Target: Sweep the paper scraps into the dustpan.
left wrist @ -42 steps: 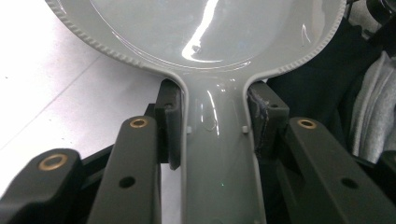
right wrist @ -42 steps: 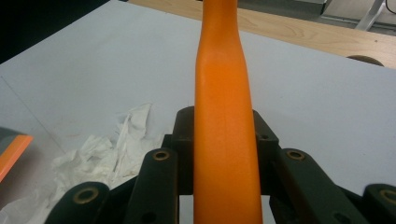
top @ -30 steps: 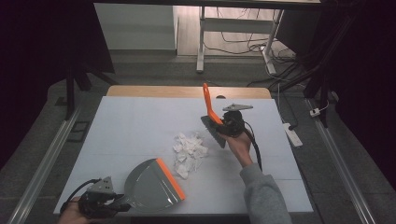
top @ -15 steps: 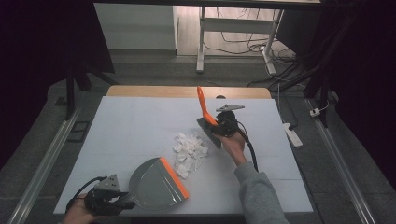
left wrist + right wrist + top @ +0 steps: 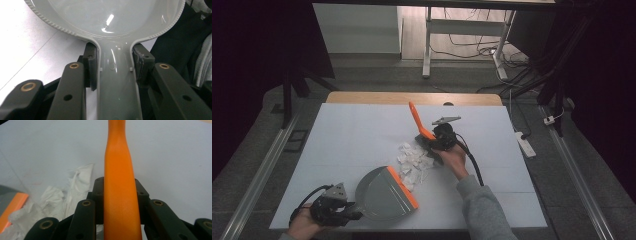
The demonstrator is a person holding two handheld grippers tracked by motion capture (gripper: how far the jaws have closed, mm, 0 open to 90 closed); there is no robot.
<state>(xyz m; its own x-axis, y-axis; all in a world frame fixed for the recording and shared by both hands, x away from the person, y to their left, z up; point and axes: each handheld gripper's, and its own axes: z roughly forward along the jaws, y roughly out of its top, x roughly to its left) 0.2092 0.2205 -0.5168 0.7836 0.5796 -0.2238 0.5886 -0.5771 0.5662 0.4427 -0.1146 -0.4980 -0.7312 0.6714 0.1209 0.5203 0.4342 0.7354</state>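
Sweeping up paper scraps on the desk (image 5: 352,130)

Left tool (image 5: 343,210) is clamping the dustpan (image 5: 384,195) handle; right tool (image 5: 438,142) is gripping the brush (image 5: 421,127), scraps (image 5: 412,160) at its 8 o'clock.

Dim surroundings, bright tabletop, blurred close-ups, overhead glare.

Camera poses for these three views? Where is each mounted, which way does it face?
High view: above the person's side, facing forward and down on the table; forearms, left gripper, right gripper.
Left gripper view: rides the left gripper, looks along its jaws clamping the dustpan handle.
Right gripper view: along jaws clamping the brush handle.
Shared: paper scraps, high and right.
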